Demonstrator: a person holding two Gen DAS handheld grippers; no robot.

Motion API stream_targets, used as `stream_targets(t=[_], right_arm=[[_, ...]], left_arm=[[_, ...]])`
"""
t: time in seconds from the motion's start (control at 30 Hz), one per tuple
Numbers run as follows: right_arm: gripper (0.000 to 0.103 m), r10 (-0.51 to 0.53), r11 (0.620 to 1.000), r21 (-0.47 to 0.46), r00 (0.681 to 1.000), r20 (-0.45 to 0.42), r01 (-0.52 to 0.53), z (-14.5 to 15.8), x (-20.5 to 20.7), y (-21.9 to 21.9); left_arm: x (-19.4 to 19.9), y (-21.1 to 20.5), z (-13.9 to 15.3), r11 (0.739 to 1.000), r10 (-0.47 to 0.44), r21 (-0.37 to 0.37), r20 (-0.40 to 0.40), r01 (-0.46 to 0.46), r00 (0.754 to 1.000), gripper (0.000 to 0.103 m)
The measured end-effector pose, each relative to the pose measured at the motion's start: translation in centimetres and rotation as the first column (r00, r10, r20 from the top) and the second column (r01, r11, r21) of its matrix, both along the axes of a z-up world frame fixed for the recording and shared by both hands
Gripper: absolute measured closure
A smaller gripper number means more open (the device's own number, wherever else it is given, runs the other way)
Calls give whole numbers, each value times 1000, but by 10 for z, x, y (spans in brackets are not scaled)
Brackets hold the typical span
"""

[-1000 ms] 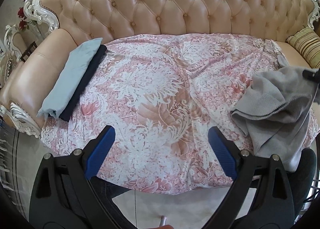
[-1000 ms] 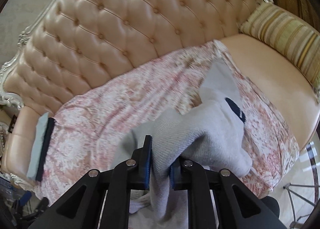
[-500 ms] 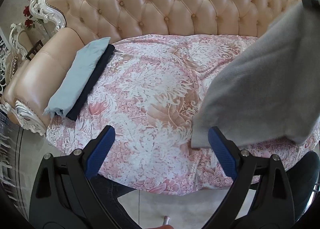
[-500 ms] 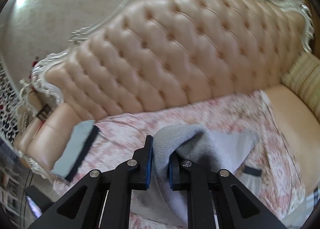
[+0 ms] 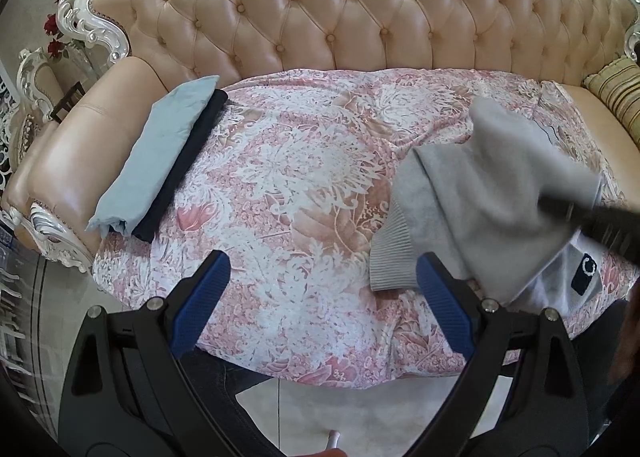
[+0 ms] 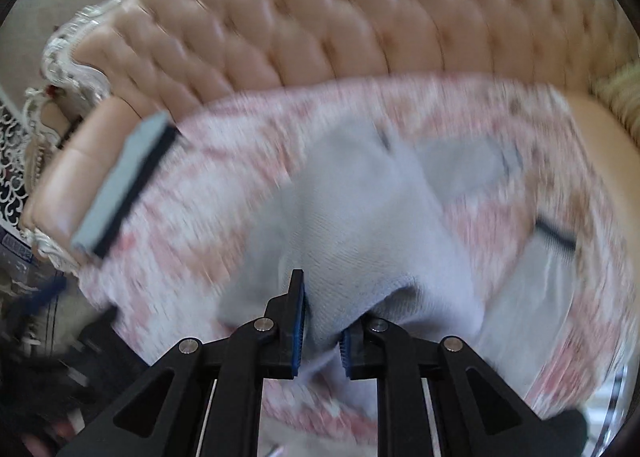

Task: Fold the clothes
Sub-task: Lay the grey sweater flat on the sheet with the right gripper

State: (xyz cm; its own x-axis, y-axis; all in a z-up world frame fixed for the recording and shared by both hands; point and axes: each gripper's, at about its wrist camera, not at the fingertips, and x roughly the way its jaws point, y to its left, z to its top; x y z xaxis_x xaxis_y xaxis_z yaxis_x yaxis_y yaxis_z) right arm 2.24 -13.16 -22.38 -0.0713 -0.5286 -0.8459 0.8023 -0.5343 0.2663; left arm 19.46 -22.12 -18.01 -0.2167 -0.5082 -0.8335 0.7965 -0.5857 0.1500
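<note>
On the right half of the flowered sheet (image 5: 288, 185) that covers the sofa (image 5: 360, 9), a grey sweater (image 5: 492, 193) hangs bunched and partly lifted, its ribbed hem (image 5: 390, 253) trailing onto the sheet beside a dark label (image 5: 585, 273) on a paler inner face. Right gripper (image 6: 322, 341): its fingers are clenched on a fold of the grey knit, which rises between the blue pads and drapes away forward; the hold is at one point only, so the garment falls in a heap rather than flat, which fits a carry or a shake-out, not a crease being laid. That view is heavily blurred, consistent with a fast move; fine detail of the grip cannot be confirmed. Left gripper (image 5: 320, 305): fingers spread wide, nothing between them, held low at the near edge of the sheet, centre-left, apart from the sweater. Judgement: it is placed to take a second hold on the garment, most plausibly the hem nearest it, so the cloth can be spread. At the left armrest, a light blue folded garment (image 5: 156, 153) lies on a dark folded garment (image 5: 184, 165), edges roughly aligned, clear of the open middle of the sheet; that area appears reserved as the working surface. The sweater itself is not folded as it lies.
</note>
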Motion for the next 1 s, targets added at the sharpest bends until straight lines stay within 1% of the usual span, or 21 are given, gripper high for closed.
stream_targets(t=[0.1, 0.2, 0.23, 0.27, 0.4, 0.47, 0.57, 0.63, 0.67, 0.7, 0.73, 0.77, 0.8, 0.83, 0.87, 0.9, 0.93, 0.97, 1.0], right_arm=[[83, -5, 999, 41, 999, 33, 3, -22, 2, 20], [71, -18, 998, 58, 999, 49, 15, -28, 0, 36], [65, -21, 998, 60, 999, 45, 18, -28, 0, 40], [61, -24, 998, 62, 999, 40, 21, -28, 0, 45], [56, -24, 998, 63, 999, 49, 21, -22, 2, 55], [54, -11, 998, 64, 999, 36, 9, -15, 7, 60], [52, -8, 999, 53, 1000, 11, 8, -3, 13, 70], [50, -15, 999, 31, 1000, 4, 15, 5, 14, 78], [50, -23, 1000, 16, 1000, -9, 23, 8, 14, 81], [50, -39, 999, -18, 999, -38, 38, 15, 13, 88], [50, -58, 997, -53, 996, -65, 55, 20, 12, 94], [50, -80, 994, -88, 992, -93, 72, 25, 11, 100], [50, -104, 989, -116, 984, -142, 87, 29, 10, 107], [48, -128, 984, -145, 973, -193, 101, 33, 10, 113], [42, -154, 978, -175, 958, -242, 113, 38, 9, 120], [40, -138, 982, -161, 960, -245, 101, 32, 6, 115], [38, -120, 986, -143, 962, -244, 86, 26, 3, 110], [38, -101, 989, -126, 965, -242, 72, 20, 0, 104], [38, -83, 992, -109, 967, -241, 58, 14, -3, 99]], left_arm=[[-1, 1, 0, 1000, -4, 1, 2, 4, 1000, 8], [-3, 3, 0, 1000, -11, 4, 4, 11, 1000, 8], [-4, 4, 0, 1000, -13, 5, 3, 13, 1000, 8], [-4, 5, 1, 1000, -14, 5, 2, 14, 1000, 8], [-5, 9, 6, 1000, -22, -1, -12, 22, 1000, 8], [-5, 12, 10, 1000, -29, -5, -20, 29, 999, 8], [-2, 17, 17, 999, -44, -8, -58, 43, 997, 8], [4, 19, 27, 999, -48, -11, -139, 47, 989, 8], [8, 21, 33, 999, -46, -23, -191, 43, 980, 8], [14, 23, 40, 998, -48, -53, -253, 36, 966, 8], [16, 27, 46, 995, -65, -92, -286, 40, 956, 7], [16, 30, 50, 990, -94, -131, -288, 58, 953, 4], [15, 34, 52, 982, -128, -167, -278, 84, 952, 3], [12, 37, 53, 976, -158, -187, -255, 111, 954, 3], [11, 38, 52, 976, -165, -182, -245, 121, 956, 3], [11, 36, 50, 982, -154, -147, -251, 120, 956, 3], [11, 34, 47, 988, -143, -97, -268, 121, 953, 3], [12, 31, 44, 990, -140, -49, -289, 132, 947, 3], [12, 29, 41, 990, -141, -16, -300, 143, 943, 3]])
